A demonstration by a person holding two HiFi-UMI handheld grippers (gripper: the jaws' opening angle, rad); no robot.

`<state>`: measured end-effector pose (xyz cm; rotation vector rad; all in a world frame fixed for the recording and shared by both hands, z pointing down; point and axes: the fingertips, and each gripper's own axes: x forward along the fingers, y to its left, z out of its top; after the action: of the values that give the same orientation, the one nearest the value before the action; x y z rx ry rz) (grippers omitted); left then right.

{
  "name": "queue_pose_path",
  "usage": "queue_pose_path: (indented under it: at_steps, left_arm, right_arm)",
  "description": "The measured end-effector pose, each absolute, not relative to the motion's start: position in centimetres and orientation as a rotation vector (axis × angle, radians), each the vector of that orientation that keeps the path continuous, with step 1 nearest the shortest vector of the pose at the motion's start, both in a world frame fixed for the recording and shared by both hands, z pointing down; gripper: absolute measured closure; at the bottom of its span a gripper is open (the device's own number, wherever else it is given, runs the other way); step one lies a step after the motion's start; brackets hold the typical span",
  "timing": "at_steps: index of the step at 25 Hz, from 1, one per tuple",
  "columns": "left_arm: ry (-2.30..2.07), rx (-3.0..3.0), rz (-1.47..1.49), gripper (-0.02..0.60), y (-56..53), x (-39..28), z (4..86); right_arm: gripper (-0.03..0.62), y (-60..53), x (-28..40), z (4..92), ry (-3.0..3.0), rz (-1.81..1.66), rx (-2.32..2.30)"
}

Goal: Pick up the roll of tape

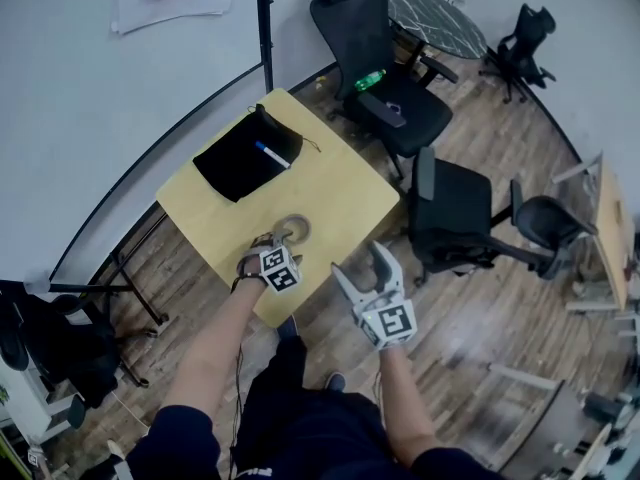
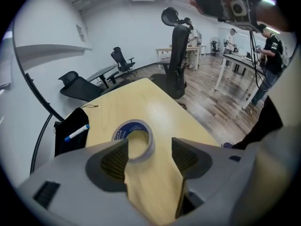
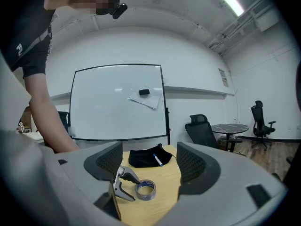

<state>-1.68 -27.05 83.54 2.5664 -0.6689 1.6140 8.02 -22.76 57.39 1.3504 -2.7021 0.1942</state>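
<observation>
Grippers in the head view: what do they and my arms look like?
Both the left gripper and right gripper are pale grey plastic with two curved jaws lined with dark ribbed pads, each carrying a white cube with black square markers. Forearms are bare below dark short sleeves. A thin dark cable seems to hang by the left arm.

Your worktop [image 1: 330,193] is pale wood-look board, smooth with a soft sheen. The roll of tape [image 2: 126,130] looks glossy, its core printed blue. The black pouch [image 1: 235,163] is matt cloth. Your left gripper [image 2: 149,145] has matt grey plastic fingers [image 2: 202,154], ribbed and darker inside. The floor [image 1: 480,328] is shiny wood plank.
</observation>
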Motion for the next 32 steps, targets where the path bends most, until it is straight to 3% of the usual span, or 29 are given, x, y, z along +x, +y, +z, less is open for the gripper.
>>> queue_pose_path:
  at_steps: [13,15,18,27,32]
  left_arm:
    - [-0.485,2.456,1.990,0.317,-28.2,-2.6,88.0]
    - [-0.489,2.467,2.045,0.424,-28.6,-2.6,88.1]
    - [-0.486,2.490,2.104,0.478,-28.9,-2.3,88.2]
    - [-0.493,2.513,2.223,0.541,-29.1,-2.0,88.2]
    - [-0.628,2.539,2.058,0.543,-29.4,-2.8,87.2]
  right_arm:
    - [0.267,-23.5,6.9,59.0,-2.659,0.226,1.368]
    - [0.267,-23.5,6.7,59.1,-2.662,0.236,1.374]
    - [0.267,-23.5,6.7,59.4,-2.653,0.256,1.382]
    - [0.267,-23.6,7.3,60.3,-2.612,0.275,1.410]
    - [0.267,-23.6,6.5,59.2,-2.651,0.267,1.405]
